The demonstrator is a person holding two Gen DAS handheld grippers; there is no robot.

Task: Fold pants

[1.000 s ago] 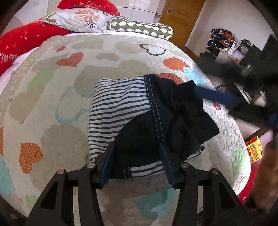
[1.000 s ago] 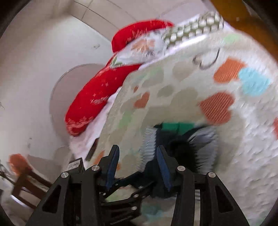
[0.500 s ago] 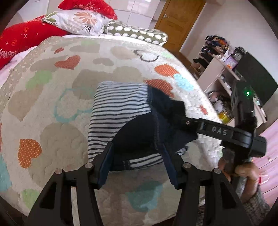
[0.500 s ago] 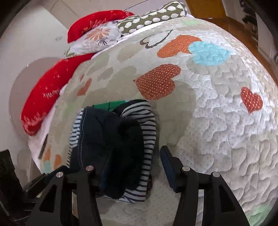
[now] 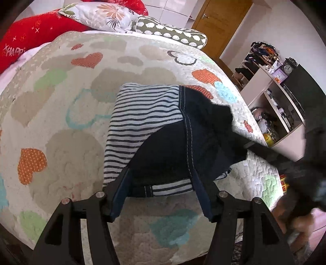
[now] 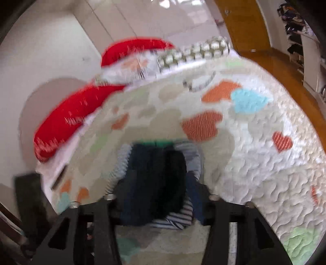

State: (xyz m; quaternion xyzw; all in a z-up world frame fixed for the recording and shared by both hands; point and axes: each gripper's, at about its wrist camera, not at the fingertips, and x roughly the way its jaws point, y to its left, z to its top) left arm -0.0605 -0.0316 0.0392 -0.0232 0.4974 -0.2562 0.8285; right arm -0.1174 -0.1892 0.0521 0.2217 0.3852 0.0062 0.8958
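Observation:
The pants, navy with white-and-navy striped panels, lie folded in a compact bundle on the heart-patterned quilt. My left gripper is open, its jaws wide apart over the near edge of the bundle, holding nothing. In the blurred right wrist view the same pants lie between the wide-open jaws of my right gripper, which grips nothing. The right gripper body shows blurred at the right of the left wrist view.
Red, floral and spotted pillows lie at the head of the bed. A wooden door and cluttered white shelves stand to the right. The bed's near edge runs just below the left gripper.
The right gripper swung around the pants and now faces them from the bed's side, blurred with motion. The left gripper stayed open at the near edge. The bundle stayed put.

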